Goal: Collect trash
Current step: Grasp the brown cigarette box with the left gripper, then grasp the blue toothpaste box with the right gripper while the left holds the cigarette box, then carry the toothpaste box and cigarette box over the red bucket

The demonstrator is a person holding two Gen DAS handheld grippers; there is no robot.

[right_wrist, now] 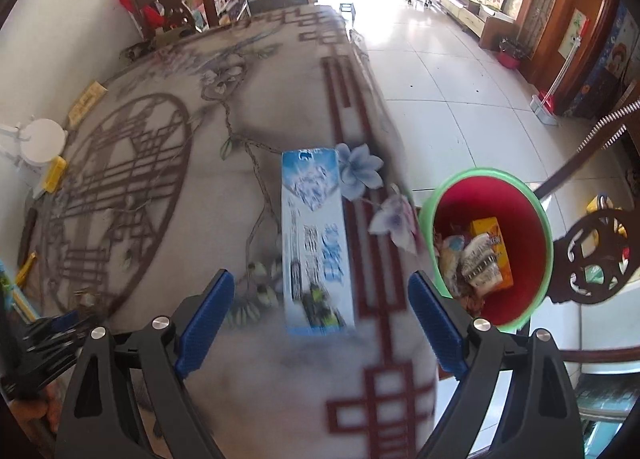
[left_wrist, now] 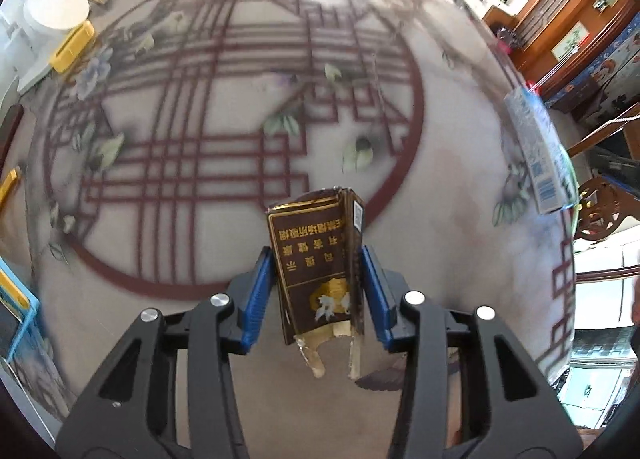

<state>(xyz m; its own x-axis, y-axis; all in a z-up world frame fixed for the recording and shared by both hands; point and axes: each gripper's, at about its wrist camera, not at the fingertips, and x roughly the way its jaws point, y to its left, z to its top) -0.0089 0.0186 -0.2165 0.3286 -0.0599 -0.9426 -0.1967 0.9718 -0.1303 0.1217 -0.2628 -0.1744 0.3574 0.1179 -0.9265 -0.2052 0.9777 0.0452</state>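
The left gripper points steeply down at the table and pinches a brown cigarette pack between its two blue pads. The pack stands upright between the fingers, and both pads touch its narrow sides. The lower end of the pack is torn, and ragged pieces of gold foil hang out of it just below the pads. Yellow writing runs across the face of the pack. Below the pack lies the tablecloth with a big dark red circle and a lattice pattern.

The right gripper has its jaws spread wide, and nothing is between its pads. Just ahead of its fingertips a long blue and white box lies flat on the table, with its long side pointing away from the gripper. The box is close to the table edge and is not touched by either finger. In the left wrist view the same box is seen far to the right of the left gripper.

To the right of the right gripper, beside the table edge and lower than it, stands a bin with a green outside and a red inside. Some packets already lie inside, among them a yellow carton. A dark carved chair back is just to the right of the bin.
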